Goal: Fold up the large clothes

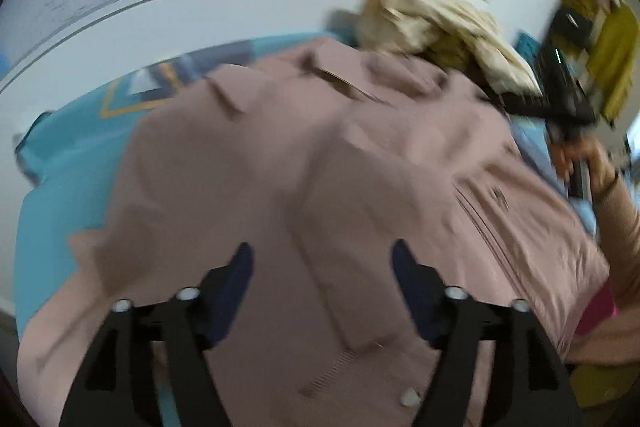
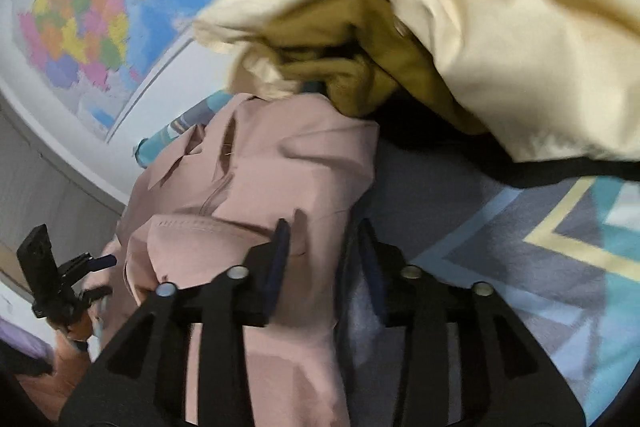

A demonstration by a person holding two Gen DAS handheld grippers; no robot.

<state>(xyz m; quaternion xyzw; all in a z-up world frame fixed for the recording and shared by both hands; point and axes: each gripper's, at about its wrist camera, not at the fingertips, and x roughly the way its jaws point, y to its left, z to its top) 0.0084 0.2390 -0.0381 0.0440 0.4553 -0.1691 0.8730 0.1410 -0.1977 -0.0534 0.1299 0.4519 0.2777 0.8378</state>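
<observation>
A large dusty-pink shirt [image 1: 320, 163] lies spread and partly folded on a patterned blue bedcover [image 1: 60, 195]. My left gripper [image 1: 322, 259] hovers open above the shirt's lower part, holding nothing. In the right wrist view the same pink shirt [image 2: 256, 179] lies bunched to the left. My right gripper [image 2: 324, 239] is open over the shirt's right edge, with its left finger [image 2: 280, 247] over the fabric and its right finger over the bedcover [image 2: 520, 247]. The right gripper also shows in the left wrist view [image 1: 560, 95], and the left gripper in the right wrist view [image 2: 92, 267].
A heap of cream and olive clothes [image 2: 460, 27] lies at the far side of the bed, also in the left wrist view [image 1: 440, 27]. A colourful wall map [image 2: 80, 27] hangs behind. Yellow garments [image 1: 612, 59] hang at the right.
</observation>
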